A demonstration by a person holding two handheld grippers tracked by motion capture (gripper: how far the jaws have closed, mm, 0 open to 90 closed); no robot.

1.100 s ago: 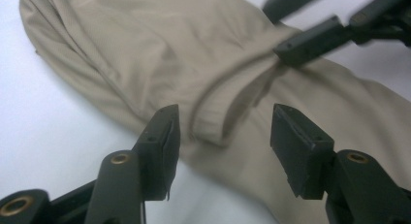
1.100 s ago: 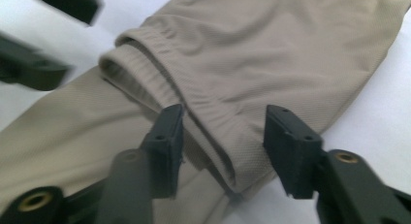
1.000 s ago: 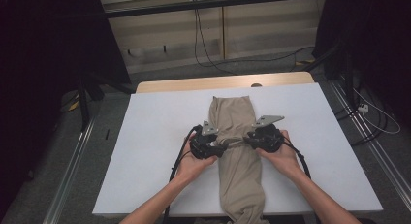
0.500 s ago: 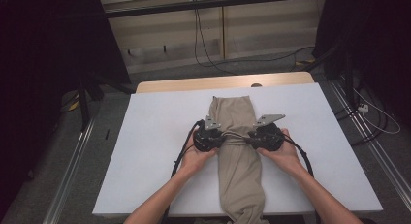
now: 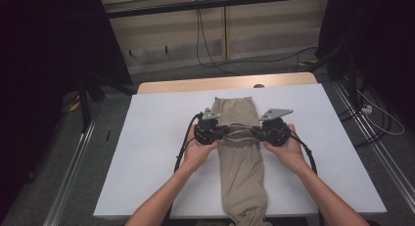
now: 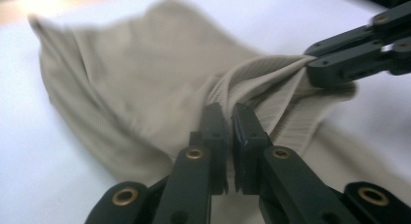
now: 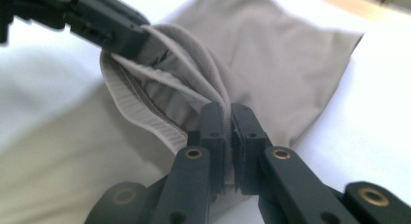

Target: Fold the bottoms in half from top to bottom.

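A beige garment (image 5: 242, 172) lies lengthwise on the white table cover (image 5: 147, 152), its near end hanging over the front edge. A ribbed band of it (image 6: 271, 88) is bunched and lifted across the middle. My left gripper (image 5: 226, 132) comes in from the left and is shut on that band (image 6: 230, 118). My right gripper (image 5: 258, 133) comes in from the right and is shut on the same band (image 7: 228, 118). Both pairs of jaws have just been closing with the cloth between them. The band stretches between the two grips.
The wooden table edge (image 5: 195, 85) shows beyond the cover. Cables trail from both grippers along the person's forearms (image 5: 181, 152). Floor rails (image 5: 73, 162) run on both sides of the table, with dark stands and cables behind it.
Both grippers have shifted slightly toward the far side and risen a little. The ribbed band is now pinched at both ends and drawn into taut strands between them.
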